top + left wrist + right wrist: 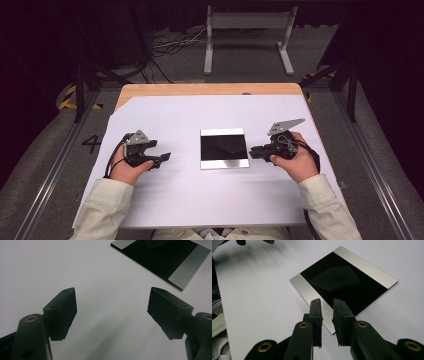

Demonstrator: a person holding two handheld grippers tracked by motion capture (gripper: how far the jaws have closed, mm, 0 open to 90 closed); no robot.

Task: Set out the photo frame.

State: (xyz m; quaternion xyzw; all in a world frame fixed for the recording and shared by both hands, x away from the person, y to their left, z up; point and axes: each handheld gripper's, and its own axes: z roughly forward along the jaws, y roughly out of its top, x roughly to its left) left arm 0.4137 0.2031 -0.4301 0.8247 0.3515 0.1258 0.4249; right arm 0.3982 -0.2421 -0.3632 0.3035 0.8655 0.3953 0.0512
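Risks skidding the black glossy tile [224, 148] across the white sheet [210, 195] if nudged edge-on: right gripper [327, 305] nearly pressed together, left gripper [111, 312] spread wide, both empty.

Overhead light: white tabletop [165, 195] bright and even, floor beyond its far edge dim to black at the corners, soft claw shadows in both gripper views, near claw parts slightly blurred, mild sheen on the black plate [344, 283].

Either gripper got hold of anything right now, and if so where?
Nothing is held. The left gripper is wide open over bare table; the right gripper, jaws nearly closed with an empty gap, sits by the black plate's edge.
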